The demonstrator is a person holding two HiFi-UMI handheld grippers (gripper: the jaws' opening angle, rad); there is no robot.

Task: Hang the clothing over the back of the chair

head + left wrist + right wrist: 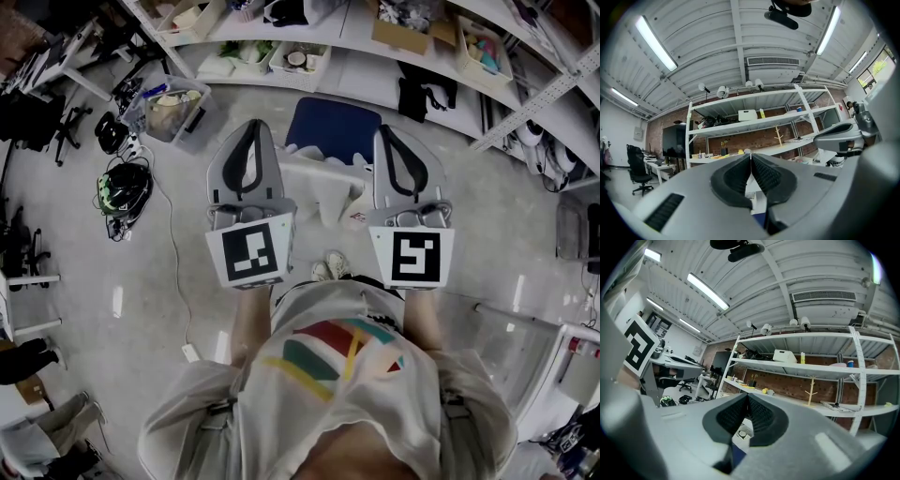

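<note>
Left gripper (253,131) and right gripper (392,136) jaws closed, empty, mid-frame over chair (333,127); white clothing (323,187) seems already draped, likely just back away

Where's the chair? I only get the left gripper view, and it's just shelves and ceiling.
Observer: The head view shows a blue chair down on the floor, just ahead of the person's shoes.
Operator: And the clothing?
Observer: White clothing lies on the chair's near side. I cannot tell whether it is over the back.
Operator: Is the right gripper holding anything?
Observer: No. The right gripper has its jaws together with nothing between them.
</note>
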